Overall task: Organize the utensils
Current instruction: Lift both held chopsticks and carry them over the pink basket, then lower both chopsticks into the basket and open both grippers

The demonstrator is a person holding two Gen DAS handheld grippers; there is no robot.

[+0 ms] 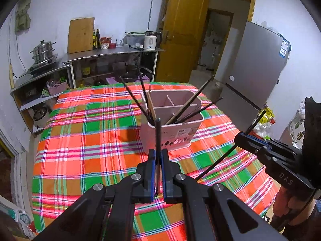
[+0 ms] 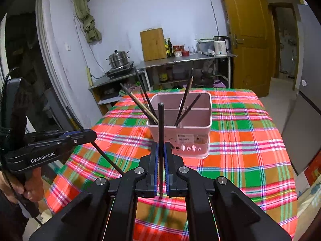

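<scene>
Left wrist view, your left gripper: its jaws are clamped on one dark chopstick, which stands up between the pads so that the free end clears the fingers and can be aimed.
Left wrist view, the holder: this pink divided caddy sits mid-table on the plaid tablecloth, just ahead of your fingers. That is likely why you hold the stick tip toward it.
Left wrist view, sticks already in: several chopsticks lean outward from the near compartments, fanned against the rim because the bin is wide and they are thin.
Left wrist view, your other tool: the right gripper comes in from the right edge, pinching a second stick crosswise.

Right wrist view, your right gripper: closed on its own dark stick, upright and in line with the caddy's near wall.
Right wrist view, the caddy: close in front, near compartments crowded, far ones looking emptier, so aim there, I'd judge.
Right wrist view, left gripper: at the left, stick angled down across it.
</scene>
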